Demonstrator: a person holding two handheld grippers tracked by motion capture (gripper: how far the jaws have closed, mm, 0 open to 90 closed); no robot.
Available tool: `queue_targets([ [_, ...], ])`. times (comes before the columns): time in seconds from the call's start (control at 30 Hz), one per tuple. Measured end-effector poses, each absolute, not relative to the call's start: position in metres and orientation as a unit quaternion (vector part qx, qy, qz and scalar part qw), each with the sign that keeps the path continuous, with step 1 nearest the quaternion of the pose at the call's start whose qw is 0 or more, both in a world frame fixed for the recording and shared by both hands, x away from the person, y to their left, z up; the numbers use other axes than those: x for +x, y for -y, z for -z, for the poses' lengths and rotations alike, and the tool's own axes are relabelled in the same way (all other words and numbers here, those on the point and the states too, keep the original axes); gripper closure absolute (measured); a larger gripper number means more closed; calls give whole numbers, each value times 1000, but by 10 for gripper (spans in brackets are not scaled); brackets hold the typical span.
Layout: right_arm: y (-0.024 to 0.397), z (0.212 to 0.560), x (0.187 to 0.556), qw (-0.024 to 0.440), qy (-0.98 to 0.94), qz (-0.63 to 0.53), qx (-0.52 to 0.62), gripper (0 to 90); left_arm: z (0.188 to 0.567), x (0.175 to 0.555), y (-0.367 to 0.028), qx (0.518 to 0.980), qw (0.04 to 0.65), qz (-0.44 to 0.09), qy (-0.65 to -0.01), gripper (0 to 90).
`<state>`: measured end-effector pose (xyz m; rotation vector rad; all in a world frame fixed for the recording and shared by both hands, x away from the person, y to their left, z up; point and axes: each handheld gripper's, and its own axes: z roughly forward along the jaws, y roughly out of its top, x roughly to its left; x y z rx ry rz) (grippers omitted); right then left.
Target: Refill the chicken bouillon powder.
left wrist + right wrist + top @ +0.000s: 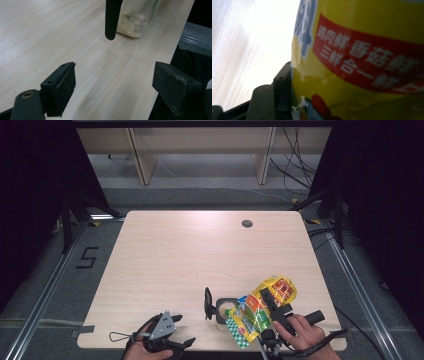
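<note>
A yellow seasoning bag (250,312) with red and blue print lies tilted at the table's front right, its lower end over a glass jar (223,312). My right gripper (270,299) is shut on the bag. In the right gripper view the bag (362,50) presses against the left finger (283,87), and the other finger is hidden behind it. The jar (136,17) holds beige powder, and a black handle (110,20) hangs in front of it. At the front left edge my left gripper (184,330) stands open over bare wood, its jaws (115,72) wide apart and the jar ahead.
The light wooden table (175,260) has a round cable hole (247,223) at the back right. Its front edge runs close to both hands. A few crumbs lie near the table edge (160,46). Dark floor, rails and cables surround the table.
</note>
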<state>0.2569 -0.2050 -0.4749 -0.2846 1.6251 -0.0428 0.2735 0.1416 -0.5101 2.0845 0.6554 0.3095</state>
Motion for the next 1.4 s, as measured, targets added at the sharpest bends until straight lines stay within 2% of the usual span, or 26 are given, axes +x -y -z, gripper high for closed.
queue_targets([
  [0.07, 206, 481, 254, 682, -726, 7, -88, 356, 509, 274, -142, 844, 449, -123, -265, 181],
  [0.7, 206, 479, 254, 683, -724, 9, -94, 358, 509, 275, -143, 844, 450, -128, -262, 182],
  [0.87, 206, 477, 255, 683, -722, 16, -110, 358, 509, 274, -143, 843, 451, -127, -263, 182],
  [0.9, 204, 471, 259, 676, -716, 33, -169, 358, 509, 274, -143, 843, 451, -126, -264, 182],
  [0.93, 207, 478, 255, 683, -723, 15, -107, 358, 509, 275, -144, 849, 441, -132, -260, 181],
  [1.0, 204, 473, 259, 676, -720, 30, -158, 358, 509, 273, -143, 846, 446, -126, -263, 181],
  [1.03, 207, 479, 255, 682, -724, 14, -103, 358, 509, 273, -143, 846, 447, -127, -263, 182],
  [1.17, 205, 476, 257, 676, -725, 22, -130, 358, 509, 275, -143, 847, 444, -131, -260, 182],
  [1.23, 206, 480, 255, 683, -724, 14, -99, 358, 510, 274, -142, 845, 448, -128, -264, 182],
  [1.27, 204, 475, 259, 677, -721, 27, -145, 358, 509, 274, -143, 847, 445, -128, -260, 181],
  [1.3, 205, 476, 258, 677, -724, 25, -133, 358, 508, 275, -143, 848, 447, -132, -253, 182],
  [1.33, 200, 466, 264, 670, -709, 46, -216, 358, 509, 275, -143, 848, 446, -131, -254, 182],
  [1.37, 205, 477, 257, 677, -725, 20, -122, 358, 509, 275, -143, 848, 445, -129, -256, 182],
  [1.4, 205, 477, 257, 677, -725, 20, -122, 358, 509, 275, -143, 848, 445, -129, -256, 182],
])
